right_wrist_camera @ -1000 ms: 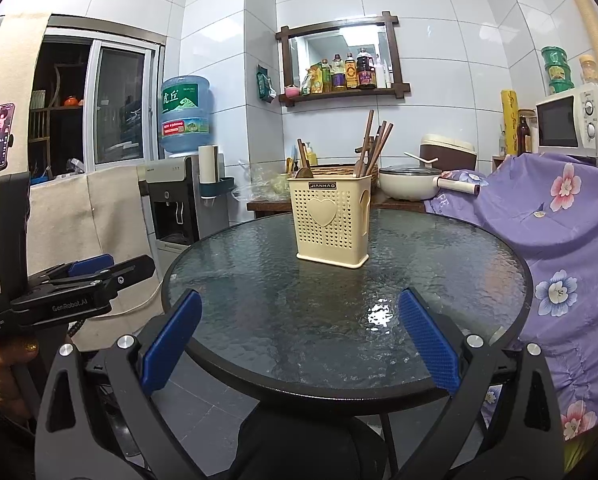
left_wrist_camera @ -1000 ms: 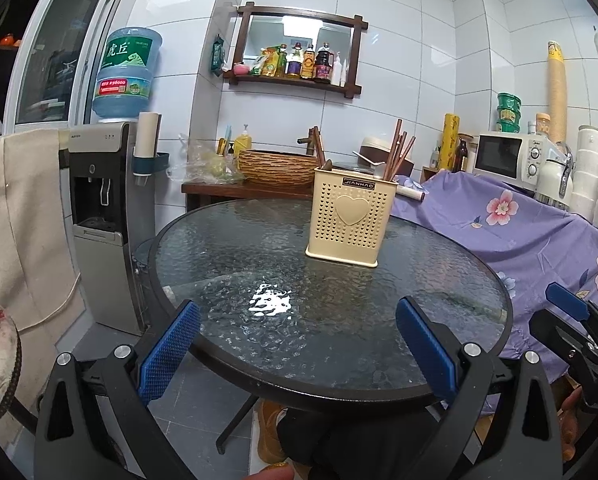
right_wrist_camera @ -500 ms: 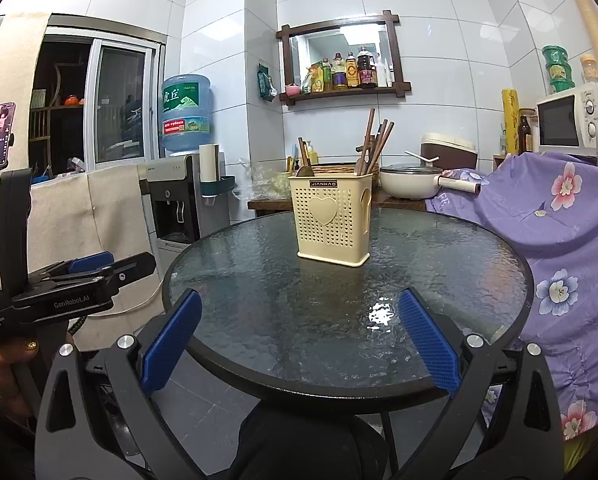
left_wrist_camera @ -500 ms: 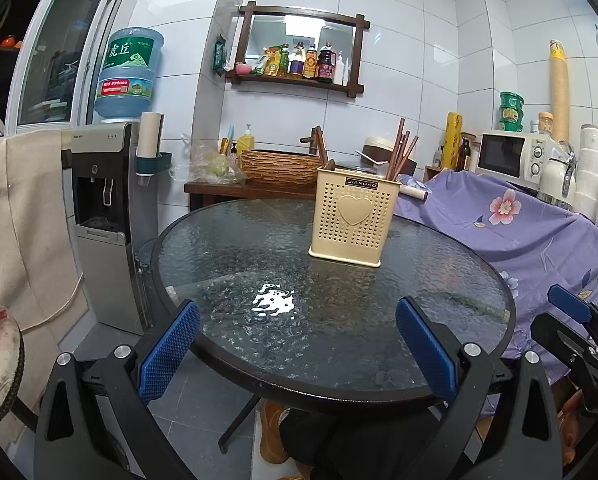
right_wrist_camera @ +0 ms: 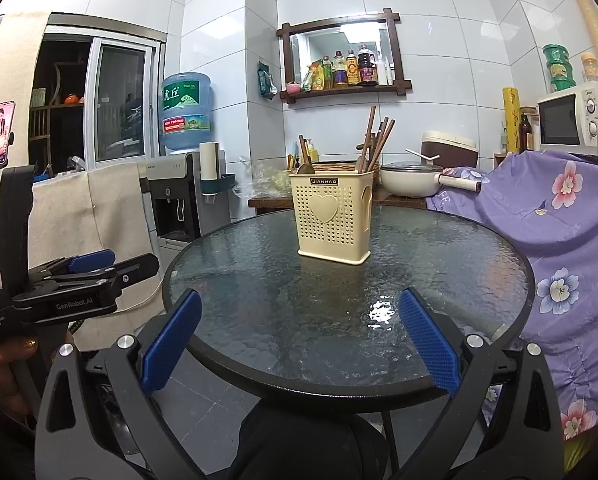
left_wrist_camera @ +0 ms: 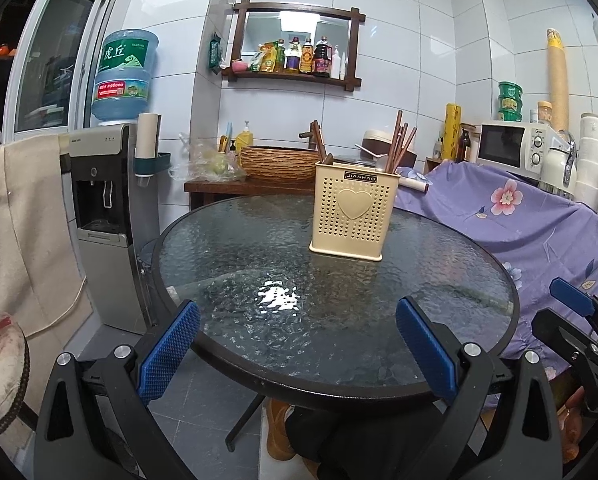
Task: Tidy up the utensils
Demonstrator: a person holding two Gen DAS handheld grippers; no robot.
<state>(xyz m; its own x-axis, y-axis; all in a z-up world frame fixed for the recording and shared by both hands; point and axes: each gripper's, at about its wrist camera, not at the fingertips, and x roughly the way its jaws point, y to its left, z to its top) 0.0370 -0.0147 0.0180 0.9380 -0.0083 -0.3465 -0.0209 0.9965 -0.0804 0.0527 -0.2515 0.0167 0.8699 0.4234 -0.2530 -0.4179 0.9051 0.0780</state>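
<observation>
Standing upright on the table (left_wrist_camera: 227,248), the holder (left_wrist_camera: 353,210) is sitting well ahead of both tools, its chopsticks (right_wrist_camera: 377,140) pointing up. Left tool (left_wrist_camera: 297,350) and right tool (right_wrist_camera: 299,346) are spread wide, holding nothing; neither looks clearly nearer.

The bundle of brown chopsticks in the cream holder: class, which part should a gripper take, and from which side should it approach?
Grip the chopsticks on their bare upper shafts, coming from above. They lean well clear of the holder rim, while its perforated walls enclose their lower ends. The open right gripper is probably better placed, since they stand in the right-hand compartment.
</observation>
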